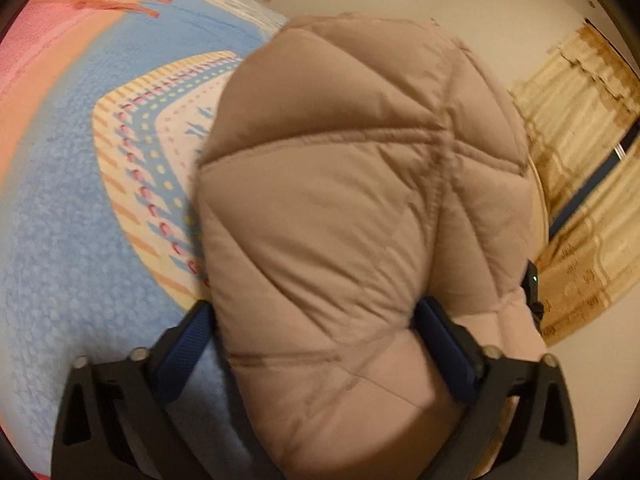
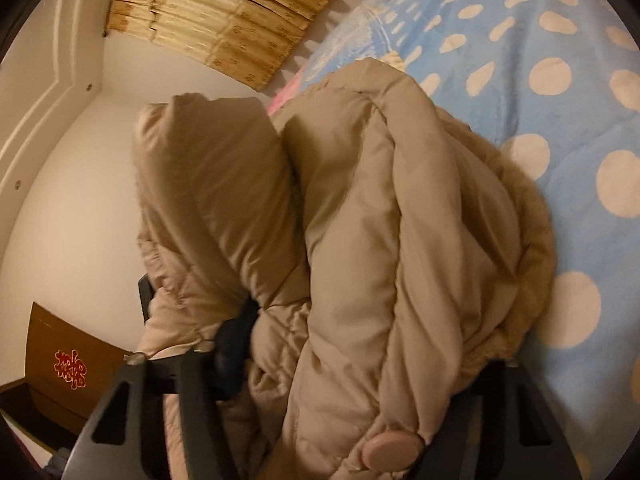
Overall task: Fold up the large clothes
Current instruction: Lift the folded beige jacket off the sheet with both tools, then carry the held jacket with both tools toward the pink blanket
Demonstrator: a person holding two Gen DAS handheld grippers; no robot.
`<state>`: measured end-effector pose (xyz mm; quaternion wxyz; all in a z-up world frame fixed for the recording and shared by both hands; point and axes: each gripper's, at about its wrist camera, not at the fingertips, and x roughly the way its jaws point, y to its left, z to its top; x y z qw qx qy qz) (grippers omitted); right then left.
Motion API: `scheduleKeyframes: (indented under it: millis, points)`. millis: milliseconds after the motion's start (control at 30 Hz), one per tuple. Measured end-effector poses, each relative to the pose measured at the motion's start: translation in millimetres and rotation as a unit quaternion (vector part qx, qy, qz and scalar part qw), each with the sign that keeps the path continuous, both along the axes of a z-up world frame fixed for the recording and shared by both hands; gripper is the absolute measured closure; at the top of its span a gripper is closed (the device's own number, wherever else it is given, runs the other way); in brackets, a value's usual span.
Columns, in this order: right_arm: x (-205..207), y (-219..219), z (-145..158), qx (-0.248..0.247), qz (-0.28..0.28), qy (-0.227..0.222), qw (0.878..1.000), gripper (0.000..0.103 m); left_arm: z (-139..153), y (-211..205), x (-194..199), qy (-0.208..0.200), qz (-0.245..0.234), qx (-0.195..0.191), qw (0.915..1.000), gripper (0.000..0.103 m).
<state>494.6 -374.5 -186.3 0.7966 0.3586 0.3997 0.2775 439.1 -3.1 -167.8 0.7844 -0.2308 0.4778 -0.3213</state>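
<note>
A beige quilted puffer jacket [image 1: 352, 200] fills the middle of both wrist views, bunched and lifted above a bed covered by a fleece blanket [image 1: 80, 220] in blue, pink and yellow. In the left wrist view, the left hand-held gripper [image 1: 316, 344] has its two blue-padded fingers [image 1: 182, 352] pressed against either side of a thick fold of the jacket, pinching it; the padded bulk rises straight ahead of the fingers. In the right wrist view, the right hand-held gripper [image 2: 352, 360] clamps another gathered wad of the same jacket, which spills over and hides its right finger. A round pink snap button [image 2: 390, 450] sits near the bottom edge. Golden curtains [image 2: 240, 12] hang beyond the blue, white-dotted blanket.
</note>
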Motion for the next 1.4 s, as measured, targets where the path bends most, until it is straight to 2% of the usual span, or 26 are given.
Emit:
scheduleKeyframes:
  millis: [67,133,200,400,533,700,1033,1400]
  points:
    - [-9,2,4,-0.002,-0.003,-0.015,1.000,0.055,11,-5,-8,-0.024,-0.005,0.010,0.9996,0.018]
    - [-17,4,8,0.002,-0.004,-0.029,1.000,0.057,18,-9,-16,-0.036,-0.007,0.010,0.9993,0.026]
    - [-22,6,11,0.008,-0.008,-0.034,0.999,0.058,25,-14,-26,-0.051,-0.005,0.020,0.9985,0.030]
    - [-40,20,24,0.024,-0.002,-0.052,0.998,0.059,45,-19,-51,-0.086,0.008,0.043,0.9954,0.031]
    - [-50,34,35,0.027,0.014,-0.061,0.998,0.059,53,-3,-52,-0.091,0.028,0.041,0.9946,0.032]
    - [-55,78,40,0.036,0.047,-0.068,0.996,0.059,69,19,-85,-0.119,0.065,0.083,0.9873,0.032]
    - [-48,176,38,0.066,0.114,-0.068,0.989,0.059,72,77,-126,-0.119,0.133,0.139,0.9741,0.032]
    - [-26,280,32,0.095,0.196,-0.052,0.975,0.059,71,136,-163,-0.103,0.202,0.171,0.9589,0.032]
